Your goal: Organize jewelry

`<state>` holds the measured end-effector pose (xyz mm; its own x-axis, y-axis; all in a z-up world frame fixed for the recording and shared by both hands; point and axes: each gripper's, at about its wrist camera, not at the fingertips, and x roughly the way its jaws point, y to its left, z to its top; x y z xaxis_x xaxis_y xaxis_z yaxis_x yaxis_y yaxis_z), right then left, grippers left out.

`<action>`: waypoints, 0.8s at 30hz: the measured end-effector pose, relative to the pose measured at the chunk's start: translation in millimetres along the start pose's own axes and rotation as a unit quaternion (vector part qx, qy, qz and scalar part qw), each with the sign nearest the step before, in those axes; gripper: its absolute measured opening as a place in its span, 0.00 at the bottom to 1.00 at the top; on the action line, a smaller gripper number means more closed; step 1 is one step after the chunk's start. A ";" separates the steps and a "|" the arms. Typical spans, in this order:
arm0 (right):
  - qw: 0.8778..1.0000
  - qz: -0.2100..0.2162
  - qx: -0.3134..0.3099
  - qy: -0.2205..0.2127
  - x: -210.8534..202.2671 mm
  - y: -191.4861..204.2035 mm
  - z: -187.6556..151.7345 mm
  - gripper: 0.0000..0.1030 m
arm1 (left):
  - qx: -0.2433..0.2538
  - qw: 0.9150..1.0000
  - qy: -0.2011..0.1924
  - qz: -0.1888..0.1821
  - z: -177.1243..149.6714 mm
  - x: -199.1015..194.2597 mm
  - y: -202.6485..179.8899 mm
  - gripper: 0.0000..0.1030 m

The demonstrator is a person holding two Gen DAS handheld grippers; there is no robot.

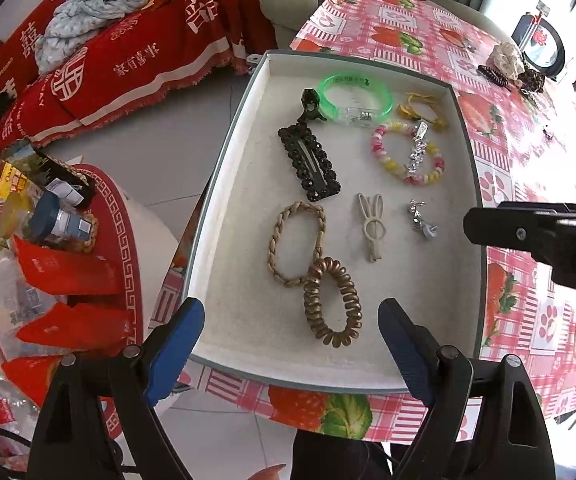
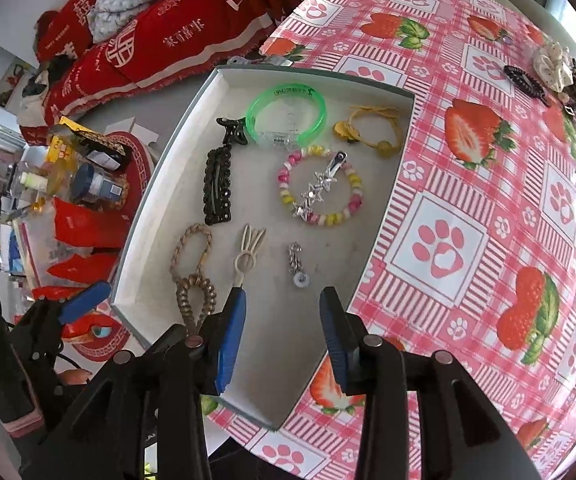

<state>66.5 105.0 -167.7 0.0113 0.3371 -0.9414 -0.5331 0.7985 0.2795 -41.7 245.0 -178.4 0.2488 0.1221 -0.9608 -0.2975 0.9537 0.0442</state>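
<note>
Jewelry spread in a white-lined tray (image 1: 224, 184) on a strawberry-print tablecloth (image 2: 468, 208).

2 grippers hang above the tray's near edge: the left gripper (image 1: 292, 348) stands wide with nothing between its blue pads, the right gripper (image 2: 284, 336) is part open and also empty, just short of a small silver charm (image 2: 298, 266). Inside the tray, a green bangle (image 1: 354, 98) lies at the far side beside a black claw clip (image 1: 310, 106) and a yellow tie (image 1: 424, 110); a beaded bracelet (image 1: 408, 152) with a silver clip (image 1: 418, 152) across it sits mid-tray; a black barrette (image 1: 308, 162), braided tie (image 1: 296, 238), coil tie (image 1: 332, 302) and beige clip (image 1: 374, 226) lie nearer. More pieces (image 2: 556, 72) sit well apart beyond the tray, on the cloth.
</note>
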 end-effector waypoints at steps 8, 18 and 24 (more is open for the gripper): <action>1.000 -0.012 0.001 0.003 -12.8 4.4 -9.0 0.44 | -0.005 1.000 0.010 -0.016 -2.7 -12.7 2.7 0.91; 1.000 -0.019 0.000 -0.007 -38.6 15.5 -13.9 0.55 | 0.002 1.000 0.005 -0.012 -7.2 -39.6 8.1 1.00; 0.999 -0.036 -0.010 -0.018 -58.8 26.0 -15.1 0.68 | 0.003 1.000 -0.001 -0.011 -9.8 -65.8 12.2 1.00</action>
<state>39.2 98.3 -108.0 0.0806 0.2976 -0.9513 -0.5461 0.8116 0.2076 -70.7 245.9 -117.3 0.2578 0.1010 -0.9609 -0.2858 0.9580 0.0240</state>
